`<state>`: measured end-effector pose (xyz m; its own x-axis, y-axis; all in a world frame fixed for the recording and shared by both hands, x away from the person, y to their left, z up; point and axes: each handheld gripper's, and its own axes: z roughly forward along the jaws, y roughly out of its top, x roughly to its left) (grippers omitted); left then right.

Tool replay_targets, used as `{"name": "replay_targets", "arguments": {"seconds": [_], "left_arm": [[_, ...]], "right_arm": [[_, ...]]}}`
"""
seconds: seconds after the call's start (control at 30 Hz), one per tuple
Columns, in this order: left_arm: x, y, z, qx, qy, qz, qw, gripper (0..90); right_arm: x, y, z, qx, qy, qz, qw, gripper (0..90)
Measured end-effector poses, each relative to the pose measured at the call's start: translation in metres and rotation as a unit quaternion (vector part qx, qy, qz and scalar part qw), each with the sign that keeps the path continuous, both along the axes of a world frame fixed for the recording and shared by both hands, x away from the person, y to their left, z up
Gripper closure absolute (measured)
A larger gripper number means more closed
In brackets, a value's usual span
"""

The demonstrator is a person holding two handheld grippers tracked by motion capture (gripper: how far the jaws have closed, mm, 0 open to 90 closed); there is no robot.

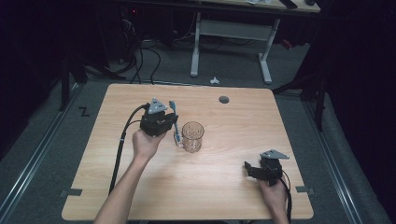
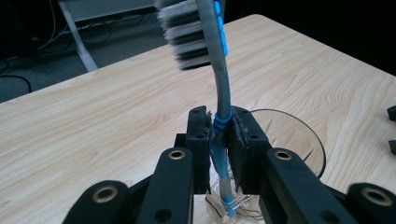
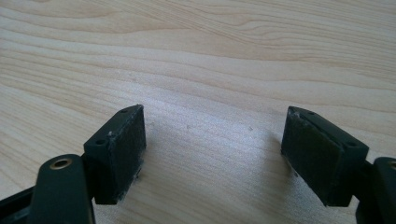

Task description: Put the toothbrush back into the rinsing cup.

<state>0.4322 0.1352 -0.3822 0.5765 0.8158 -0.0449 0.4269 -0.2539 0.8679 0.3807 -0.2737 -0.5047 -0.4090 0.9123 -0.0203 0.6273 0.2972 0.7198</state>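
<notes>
Wooden table (image 1: 140, 186) is bearing a clear glass (image 1: 193, 136); beside it, the left gripper (image 2: 219, 140) is clamping a blue toothbrush (image 2: 223, 88), while the right gripper (image 3: 212, 154) is resting with jaws apart.

A light wooden table (image 1: 140, 196) with rounded corners stands on grey carpeted floor (image 1: 56, 154). Its grain runs lengthwise, pale and tidy. Near the far edge there is a small round dark cable hole (image 1: 224, 99) (set a little right of centre). A clear glass cup (image 1: 193, 136) with a patterned wall stands upright near the middle of the top, resting directly on the wood. Two small grey brackets (image 1: 71, 192) stick out at the near corners, one on each side.
</notes>
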Motion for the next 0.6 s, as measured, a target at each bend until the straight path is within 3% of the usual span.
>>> {"name": "replay_targets", "arguments": {"seconds": [0.6], "left_arm": [[-0.0058,0.0002,-0.0078,0.005,0.0,0.0,1.0,78.8]], "right_arm": [[0.0001,0.0,0.0,0.0,0.0,0.0,1.0,22.0]]}}
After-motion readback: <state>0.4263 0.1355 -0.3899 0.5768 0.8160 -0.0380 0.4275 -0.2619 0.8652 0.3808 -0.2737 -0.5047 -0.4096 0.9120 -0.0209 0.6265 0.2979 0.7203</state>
